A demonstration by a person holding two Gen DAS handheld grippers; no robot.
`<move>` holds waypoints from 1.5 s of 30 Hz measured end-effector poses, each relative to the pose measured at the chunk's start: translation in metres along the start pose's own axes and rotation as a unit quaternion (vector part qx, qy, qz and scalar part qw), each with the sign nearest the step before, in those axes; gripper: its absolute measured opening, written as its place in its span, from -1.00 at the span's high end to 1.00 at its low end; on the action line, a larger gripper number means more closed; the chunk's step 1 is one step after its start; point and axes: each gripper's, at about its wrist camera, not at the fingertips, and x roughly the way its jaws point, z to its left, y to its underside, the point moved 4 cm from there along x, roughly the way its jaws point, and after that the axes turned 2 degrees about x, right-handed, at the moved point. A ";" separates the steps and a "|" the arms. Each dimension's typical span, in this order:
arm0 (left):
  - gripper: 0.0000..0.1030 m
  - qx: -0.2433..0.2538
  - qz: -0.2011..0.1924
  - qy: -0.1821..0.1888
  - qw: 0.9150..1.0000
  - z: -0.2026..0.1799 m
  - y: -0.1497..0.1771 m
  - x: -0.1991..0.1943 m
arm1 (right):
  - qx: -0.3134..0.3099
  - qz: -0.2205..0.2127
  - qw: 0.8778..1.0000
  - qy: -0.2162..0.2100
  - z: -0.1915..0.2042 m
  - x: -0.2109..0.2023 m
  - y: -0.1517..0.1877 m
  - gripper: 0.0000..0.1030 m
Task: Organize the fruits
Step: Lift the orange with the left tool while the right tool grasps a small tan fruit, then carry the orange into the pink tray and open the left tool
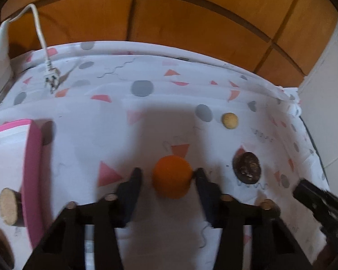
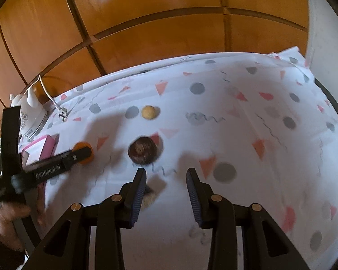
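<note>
An orange lies on the patterned tablecloth between the fingers of my left gripper. The jaws stand wide; the right finger touches the orange, the left one is a little apart. A dark wrinkled fruit lies to its right and a small tan fruit farther back. In the right wrist view my right gripper is open and empty, just short of the dark fruit. The tan fruit and the orange show there too, the orange partly behind the left gripper. A pale round thing lies partly hidden by my right gripper's left finger.
A pink-edged white box stands at the left, with a cut wooden piece beside it. A white iron with its cord and plug sits at the back left. Wooden cupboard doors rise behind the table.
</note>
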 end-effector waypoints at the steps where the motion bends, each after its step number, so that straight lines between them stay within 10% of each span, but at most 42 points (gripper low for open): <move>1: 0.26 0.005 -0.003 -0.001 1.000 -0.002 0.001 -0.001 | -0.003 0.001 1.000 0.000 0.002 0.005 -0.005 0.28; 20: 0.29 0.029 -0.034 -0.012 0.999 -0.005 0.047 -0.039 | -0.042 0.074 0.996 0.017 0.048 0.123 -0.082 0.28; 23: 0.29 0.022 -0.036 -0.006 0.999 -0.001 0.042 -0.035 | -0.058 0.079 0.995 0.020 0.052 0.130 -0.082 0.55; 45: 0.31 -0.014 -0.042 0.008 0.999 0.013 0.065 -0.084 | -0.140 0.039 0.986 -0.084 0.100 -0.001 0.016 0.56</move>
